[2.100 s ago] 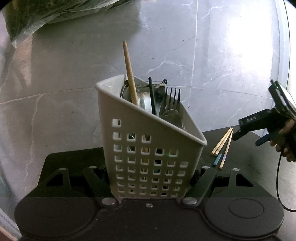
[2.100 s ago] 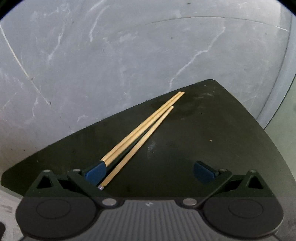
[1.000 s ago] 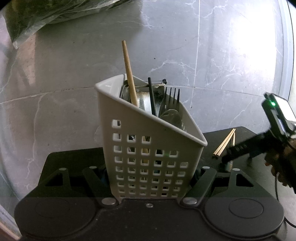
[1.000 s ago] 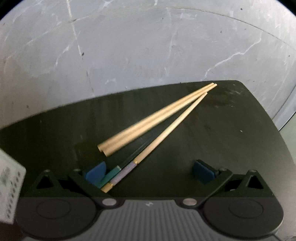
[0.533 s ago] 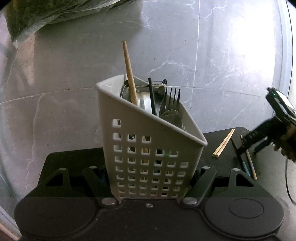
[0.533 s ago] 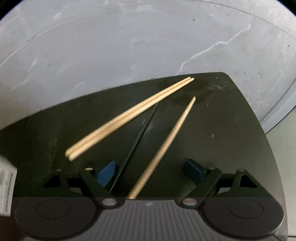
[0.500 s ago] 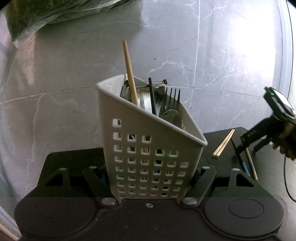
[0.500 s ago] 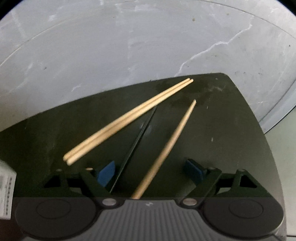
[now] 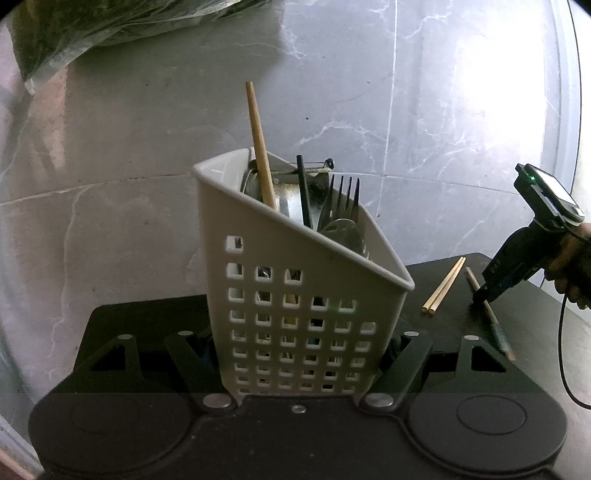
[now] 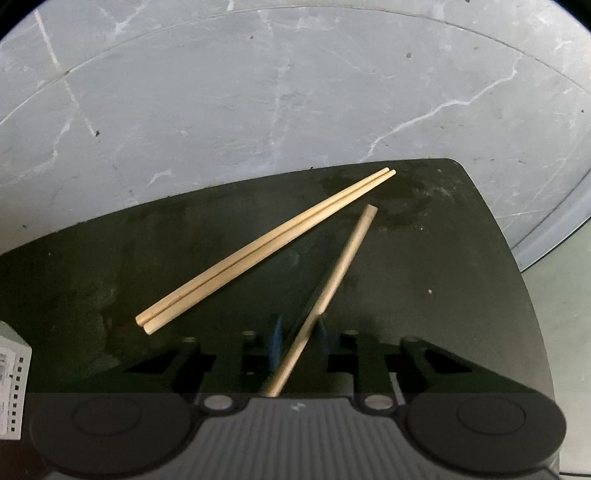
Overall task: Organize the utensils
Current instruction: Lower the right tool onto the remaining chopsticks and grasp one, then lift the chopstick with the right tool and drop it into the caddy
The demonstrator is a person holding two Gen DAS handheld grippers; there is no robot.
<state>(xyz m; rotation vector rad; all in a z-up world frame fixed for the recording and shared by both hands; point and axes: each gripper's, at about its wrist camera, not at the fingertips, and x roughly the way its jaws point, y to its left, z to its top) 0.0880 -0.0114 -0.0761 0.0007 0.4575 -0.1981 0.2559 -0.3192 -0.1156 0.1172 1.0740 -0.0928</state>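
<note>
- Caddy of white perforated plastic, clamped upright between the closed-in fingers of the left gripper, standing on the black mat near its left end.
- Inside the caddy: one wooden chopstick leaning up and left past the rim, a thin black stick, a dark fork with tines up, steel spoons behind the front wall.
- Right gripper, held in a person's hand, angled down onto the mat's right end.
- Jaws just drawn in to a narrow gap, blue pads now pressed on either side of a single chopstick.
- Gripped chopstick: pale wood, tip aimed toward the mat's far right corner, butt end running back under the gripper body; a dark stick beside it between the pads, hard to make out against the mat.
- Pair of wooden chopsticks lying side by side and touching each other, flat on the mat just left of the gripped one, tips near the mat's far edge, not held.
- Grey marbled floor beyond the mat; corner of the white caddy at the left edge of the right wrist view.
- Dark plastic bag on the floor, well beyond the caddy.
</note>
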